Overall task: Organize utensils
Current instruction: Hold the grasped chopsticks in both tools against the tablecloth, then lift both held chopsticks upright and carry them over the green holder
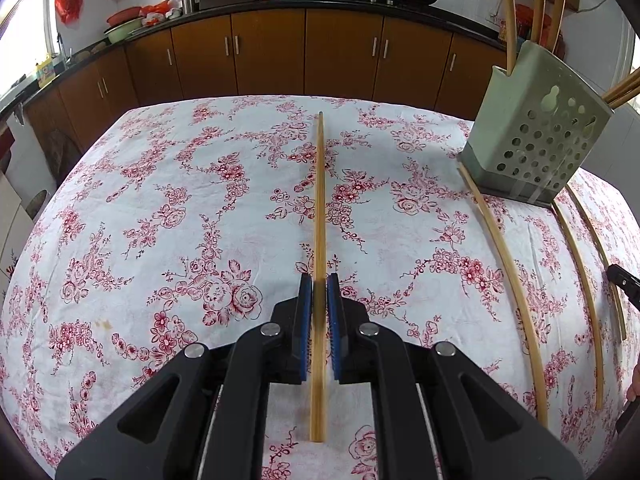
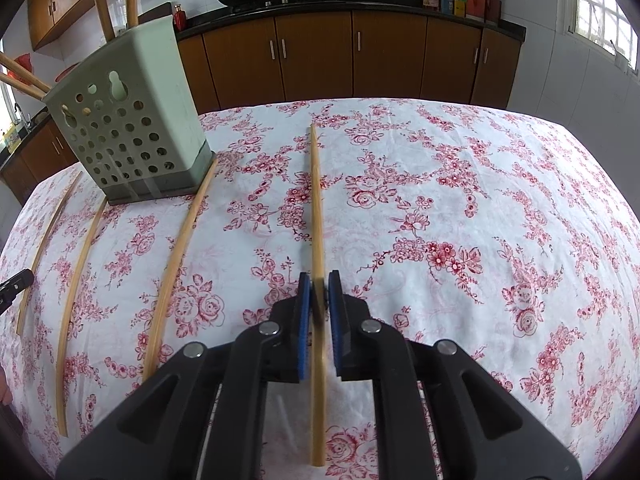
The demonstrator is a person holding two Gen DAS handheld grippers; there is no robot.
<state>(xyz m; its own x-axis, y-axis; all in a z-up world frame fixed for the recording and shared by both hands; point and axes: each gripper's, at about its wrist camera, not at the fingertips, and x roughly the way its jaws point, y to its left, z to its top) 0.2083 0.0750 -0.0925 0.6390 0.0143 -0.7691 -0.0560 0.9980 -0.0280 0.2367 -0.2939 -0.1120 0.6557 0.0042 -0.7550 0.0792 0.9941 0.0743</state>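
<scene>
1. Two grippers each pinch one bamboo chopstick: the left gripper point(image 1: 319, 285) clamps the left-held chopstick point(image 1: 319, 200), the right gripper point(image 2: 319, 284) the right-held chopstick point(image 2: 316, 200).
2. Three loose chopsticks point(image 2: 176, 256) lie on the floral tablecloth point(image 2: 460, 200) beside the green perforated holder point(image 2: 132, 128), nearest one touching its base.

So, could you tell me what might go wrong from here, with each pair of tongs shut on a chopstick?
1. Each held chopstick is pinched at a single spot along its length, so it could pivot or slip when lifted.
2. The green holder already has chopsticks sticking out, which could block or deflect a new one.
3. Three loose chopsticks lie beside the holder; a low sweep could knock them off the floral tablecloth.
</scene>
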